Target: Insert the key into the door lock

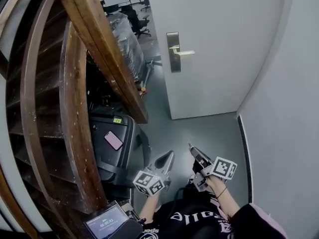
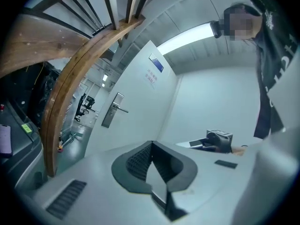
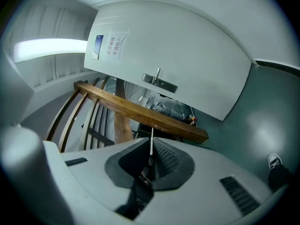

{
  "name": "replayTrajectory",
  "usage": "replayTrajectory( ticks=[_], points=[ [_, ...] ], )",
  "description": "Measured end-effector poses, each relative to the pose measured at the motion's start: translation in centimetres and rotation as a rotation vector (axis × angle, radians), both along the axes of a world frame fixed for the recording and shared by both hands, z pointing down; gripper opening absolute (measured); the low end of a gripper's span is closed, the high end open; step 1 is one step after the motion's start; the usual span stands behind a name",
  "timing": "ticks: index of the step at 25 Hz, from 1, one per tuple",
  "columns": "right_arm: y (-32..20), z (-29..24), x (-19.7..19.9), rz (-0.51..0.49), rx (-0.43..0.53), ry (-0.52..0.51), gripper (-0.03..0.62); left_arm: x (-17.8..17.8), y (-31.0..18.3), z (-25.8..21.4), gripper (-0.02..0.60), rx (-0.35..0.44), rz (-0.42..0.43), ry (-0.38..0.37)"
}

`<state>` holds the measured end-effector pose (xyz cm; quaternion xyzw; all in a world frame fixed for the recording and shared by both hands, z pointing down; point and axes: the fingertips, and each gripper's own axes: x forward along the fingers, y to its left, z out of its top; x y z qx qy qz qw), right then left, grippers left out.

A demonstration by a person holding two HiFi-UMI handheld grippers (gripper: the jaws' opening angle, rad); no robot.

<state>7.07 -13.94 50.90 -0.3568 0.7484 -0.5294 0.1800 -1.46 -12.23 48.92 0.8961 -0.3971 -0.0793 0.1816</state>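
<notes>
Because the key (image 3: pixel 151 146) is so thin, the right claw (image 1: pixel 195 154) pinches it edge-on. Its jaws are pressed together on the key's near end, so the blade sticks straight out past the tips along the claw's own line. Held that way, it looks ready to enter a keyhole with a plain forward push.

The left claw (image 2: pixel 151 144) rides just left of it, jaws closed on each other with nothing between them. It seems to be kept spare, perhaps to work the handle later.

Both claws are low and near the person's body, pointing toward the far door (image 1: pixel 214 44) across a stretch of grey floor (image 1: pixel 199 128). The lock plate (image 1: pixel 173 52) sits by the door's left edge, well apart from the key, with its lever handle (image 1: pixel 184 52) pointing right. The keyhole is too small to make out, though it likely lies in the plate below the lever.

On the left, a curved wooden stair rail (image 1: pixel 107 54) leans close to the path. Under it stands a black case (image 1: pixel 117 148) with a pink phone (image 1: pixel 113 140) on top.

By my reading, the approach is not yet under way. The key must be carried across, raised to plate height and turned so its blade matches the slot.
</notes>
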Motion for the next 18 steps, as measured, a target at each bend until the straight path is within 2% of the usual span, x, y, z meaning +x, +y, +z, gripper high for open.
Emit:
replayTrajectory(
  ticks=[6, 13, 15, 18],
  points=[
    [-9.1, -1.0, 2.7, -0.032, 0.018, -0.001, 0.037, 2.6, -6.9, 0.3, 0.005, -0.024, -0.040, -0.022],
    [-17.6, -0.9, 3.4, -0.003, 0.000, -0.055, 0.037, 2.5, -11.9, 1.6, 0.005, -0.075, -0.069, -0.067],
    [-20.1, -0.4, 3.2, 0.019, -0.022, -0.057, 0.037, 2.1, -14.1, 1.4, 0.005, -0.067, -0.062, -0.072],
    [-24.1, -0.8, 2.3, 0.050, -0.013, -0.137, 0.037, 1.7, -17.6, 0.9, 0.005, -0.045, -0.019, -0.087]
  ],
)
